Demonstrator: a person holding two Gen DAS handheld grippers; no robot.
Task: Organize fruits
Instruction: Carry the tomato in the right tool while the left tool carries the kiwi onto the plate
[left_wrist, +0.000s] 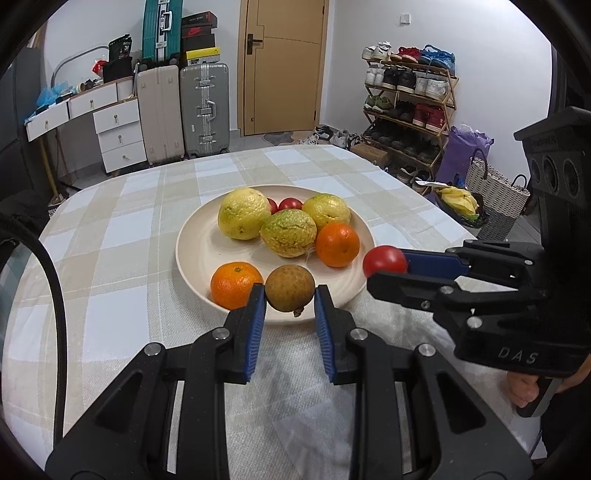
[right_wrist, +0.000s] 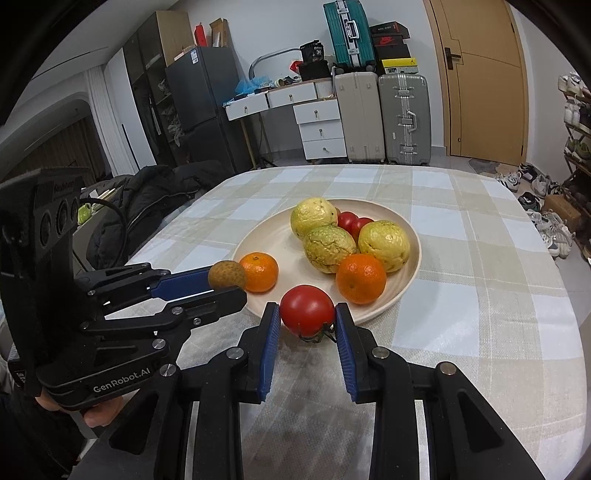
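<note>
A cream plate (left_wrist: 195, 251) (right_wrist: 412, 269) on the checked tablecloth holds three yellow-green guavas (left_wrist: 243, 213) (right_wrist: 328, 248), two oranges (left_wrist: 337, 244) (right_wrist: 361, 277) and small red tomatoes (left_wrist: 290, 204) (right_wrist: 351, 220) at the back. My left gripper (left_wrist: 290, 295) (right_wrist: 231, 284) is shut on a brown round fruit (left_wrist: 290, 288) (right_wrist: 226, 275) above the plate's near rim, beside the second orange (left_wrist: 236, 284) (right_wrist: 259, 271). My right gripper (right_wrist: 306, 315) (left_wrist: 386, 267) is shut on a red tomato (right_wrist: 307, 310) (left_wrist: 384, 260) just off the plate's near edge.
The table (left_wrist: 110, 236) is covered by a beige and white checked cloth. Suitcases (left_wrist: 204, 109), a white drawer unit (left_wrist: 118, 129), a door and a shoe rack (left_wrist: 406, 107) stand beyond it. A dark jacket (right_wrist: 155, 195) lies left of the table.
</note>
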